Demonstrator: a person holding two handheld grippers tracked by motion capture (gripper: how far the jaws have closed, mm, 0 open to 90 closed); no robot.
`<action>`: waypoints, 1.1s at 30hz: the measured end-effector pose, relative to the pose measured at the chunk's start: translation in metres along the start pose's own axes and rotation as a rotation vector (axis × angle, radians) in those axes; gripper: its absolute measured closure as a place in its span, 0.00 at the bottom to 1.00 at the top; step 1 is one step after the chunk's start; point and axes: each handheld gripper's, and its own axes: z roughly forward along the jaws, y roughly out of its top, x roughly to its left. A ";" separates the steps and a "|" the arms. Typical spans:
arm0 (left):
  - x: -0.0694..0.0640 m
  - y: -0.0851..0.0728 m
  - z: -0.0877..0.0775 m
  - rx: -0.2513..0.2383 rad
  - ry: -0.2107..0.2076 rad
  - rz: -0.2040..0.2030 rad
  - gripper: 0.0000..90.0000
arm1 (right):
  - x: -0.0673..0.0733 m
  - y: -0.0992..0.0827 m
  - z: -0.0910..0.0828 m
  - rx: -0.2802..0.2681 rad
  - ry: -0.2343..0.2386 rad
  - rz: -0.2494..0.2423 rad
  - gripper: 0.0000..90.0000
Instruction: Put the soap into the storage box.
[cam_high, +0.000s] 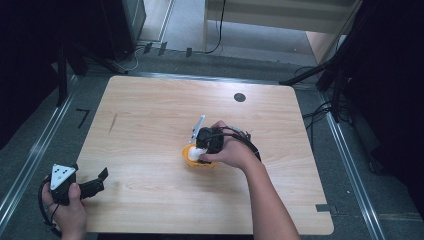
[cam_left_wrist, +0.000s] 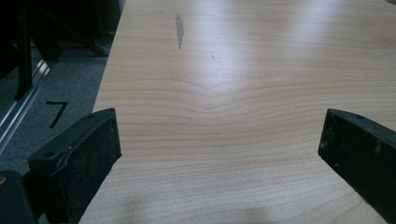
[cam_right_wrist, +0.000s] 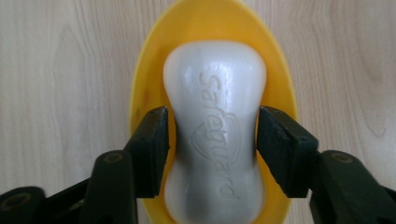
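Right gripper (cam_right_wrist: 211, 135): jaws stand at either side of the narrow waist of the soap bar (cam_right_wrist: 215, 126); in the right gripper view the pads sit right against its flanks, with at most a hairline gap on each side; whether they press on it cannot be told.
Soap bar: white, waisted, with a raised brand word along its top; it lies lengthwise in the yellow dish (cam_right_wrist: 144, 84); the long axis runs away from the camera.
Yellow dish: oval, shallow; its rim shows around the bar on both sides and at the far end; it rests on the table (cam_high: 150, 110), near the middle of the board in the high view (cam_high: 191, 159).
Right hand (cam_high: 232, 151): wraps the gripper body from above; forearm enters from the bottom edge; a cable loops over the wrist.
Left gripper (cam_left_wrist: 219, 140): jaws wide apart, nothing between them; bare wood between the pads.
Left hand (cam_high: 67, 210): holds its gripper (cam_high: 97, 180) at the near left corner of the table, well apart from the dish; the grey three-cornered plate (cam_high: 62, 175) faces up.
Table: pale wood grain, rounded corners; a dark streak (cam_left_wrist: 179, 30) lies towards the far left.
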 end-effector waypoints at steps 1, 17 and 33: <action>0.000 0.000 0.000 0.000 0.000 0.000 0.00 | 0.000 0.000 0.000 0.000 0.000 0.000 0.49; 0.000 0.000 0.000 -0.001 0.002 0.002 0.00 | 0.000 -0.025 -0.026 -0.062 -0.022 0.110 0.42; -0.001 0.000 0.000 0.000 0.004 0.004 0.00 | 0.001 -0.057 -0.042 -0.122 -0.063 0.209 0.36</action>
